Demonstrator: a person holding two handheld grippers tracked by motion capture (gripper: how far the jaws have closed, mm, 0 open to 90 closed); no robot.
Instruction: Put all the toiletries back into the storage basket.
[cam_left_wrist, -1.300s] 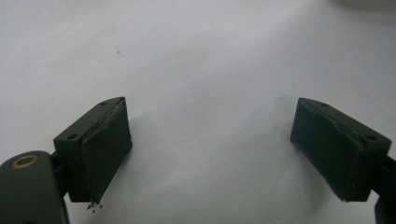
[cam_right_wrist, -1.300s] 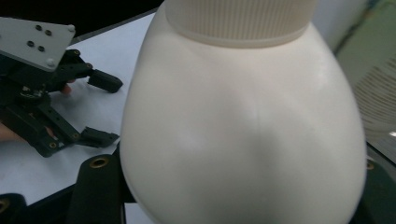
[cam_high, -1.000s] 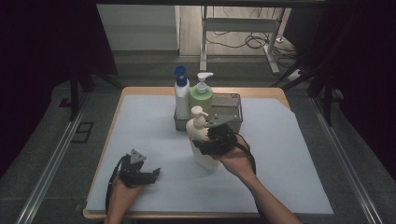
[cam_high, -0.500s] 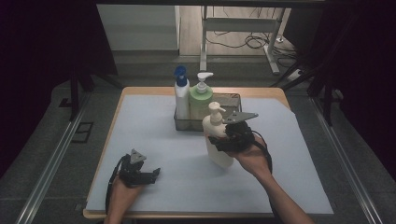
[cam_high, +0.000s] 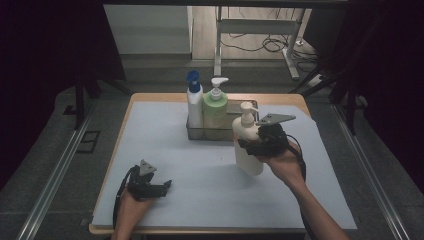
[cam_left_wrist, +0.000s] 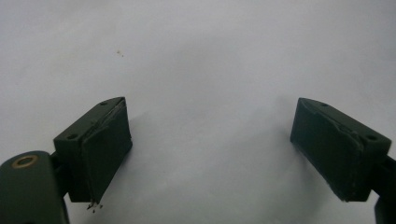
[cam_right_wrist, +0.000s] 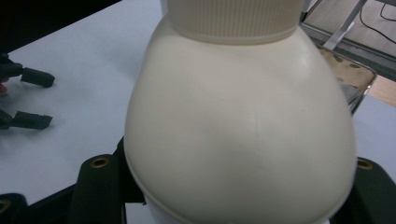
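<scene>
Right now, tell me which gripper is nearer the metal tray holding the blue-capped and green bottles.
Right. The right gripper, jaws clamped on the cream pump bottle, is just in front of the metal tray. The left gripper rests open near the table's front-left edge, far from it.

The left gripper (cam_left_wrist: 212, 154) hangs low over the pale grey table mat (cam_left_wrist: 201, 60). Its two black jaws stand wide apart with nothing between them. A tiny brown speck (cam_left_wrist: 120, 53) sits on the mat farther off.
</scene>
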